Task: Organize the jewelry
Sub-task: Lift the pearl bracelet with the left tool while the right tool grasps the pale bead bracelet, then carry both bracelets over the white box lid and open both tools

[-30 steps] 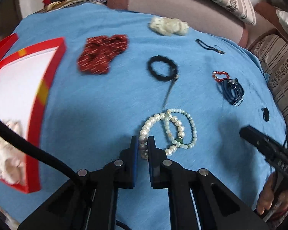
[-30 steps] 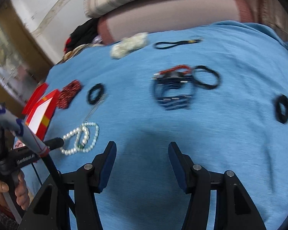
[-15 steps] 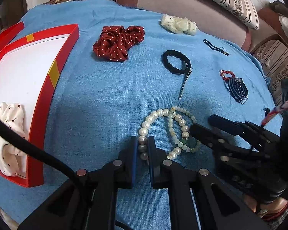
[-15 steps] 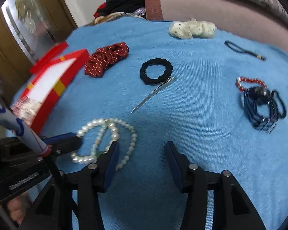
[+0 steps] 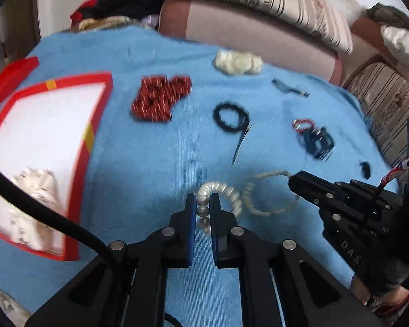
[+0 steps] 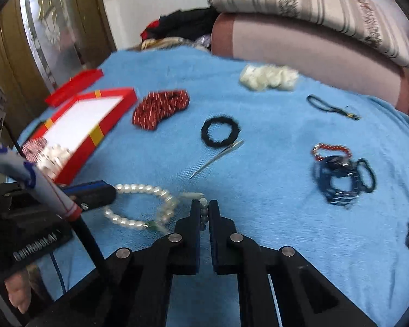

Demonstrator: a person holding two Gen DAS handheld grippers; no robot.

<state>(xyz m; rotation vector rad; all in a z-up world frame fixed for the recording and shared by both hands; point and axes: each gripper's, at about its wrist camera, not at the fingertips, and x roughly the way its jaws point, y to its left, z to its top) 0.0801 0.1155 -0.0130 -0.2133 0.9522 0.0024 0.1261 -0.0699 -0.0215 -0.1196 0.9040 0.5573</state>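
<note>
My left gripper [image 5: 203,200] is shut on the white pearl bracelet [image 5: 226,192], which lies on the blue cloth [image 5: 155,163]. My right gripper [image 6: 203,209] is shut on the smaller pale green bead bracelet [image 6: 203,212]; that bracelet also shows in the left wrist view [image 5: 270,207]. The two bracelets overlap each other. The pearl bracelet also shows in the right wrist view [image 6: 141,189], with the left gripper [image 6: 95,190] at its left end. A red box [image 5: 41,147] with a white lining stands at the left and holds a white scrunchie [image 5: 35,204].
On the cloth lie a red dotted scrunchie [image 5: 161,98], a cream scrunchie [image 5: 238,62], a black hair tie [image 5: 230,115], a metal hair clip [image 5: 241,143], a red bead bracelet [image 5: 302,124], a dark blue strap [image 5: 317,143] and a small black ring [image 5: 365,169]. A sofa stands behind.
My right gripper moved left to the bracelets and shut on the pale green bead bracelet. My left gripper stays shut on the pearl bracelet, and the two bracelets have been drawn a little apart.
</note>
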